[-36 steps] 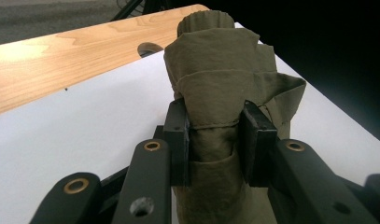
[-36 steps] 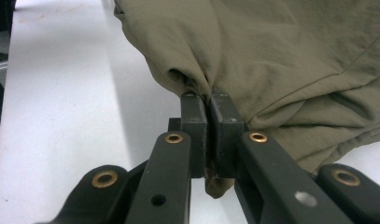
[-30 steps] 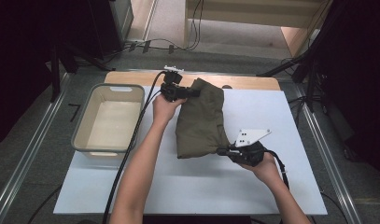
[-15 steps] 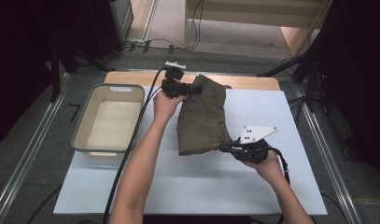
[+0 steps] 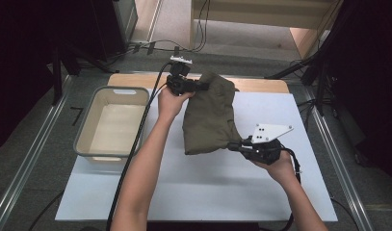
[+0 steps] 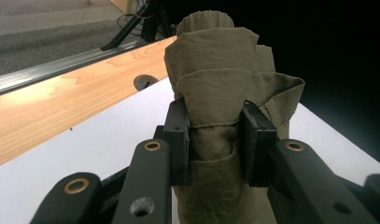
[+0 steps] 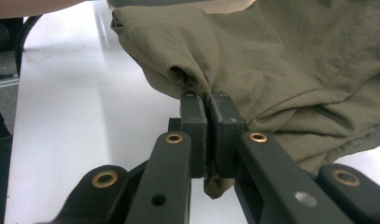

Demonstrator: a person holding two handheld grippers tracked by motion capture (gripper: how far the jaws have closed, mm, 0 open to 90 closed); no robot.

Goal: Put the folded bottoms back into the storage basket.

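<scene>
Left gripper (image 5: 199, 86) at the far edge of the table, jaws clamped on a thick bunched fold of the olive cloth (image 5: 210, 113); in the left gripper view the fabric (image 6: 220, 93) is squeezed between the two pads and rises above them in stacked folds. Right gripper (image 5: 234, 145) nearer the person, jaws pressed nearly together on a thin pinch of the same cloth at its near right corner; the right gripper view shows the cloth (image 7: 281, 60) gathered into the pads and spreading away above and to the right. Cloth hangs stretched between the two grippers, folded lengthwise, its lower part over the white table top (image 5: 193, 192); whether it touches the surface cannot be told. Grey tub (image 5: 83, 132) sits left of the cloth, beside the left forearm (image 5: 145, 163), apart from the fabric. Wooden strip (image 5: 261, 85) borders the table's far side.
</scene>
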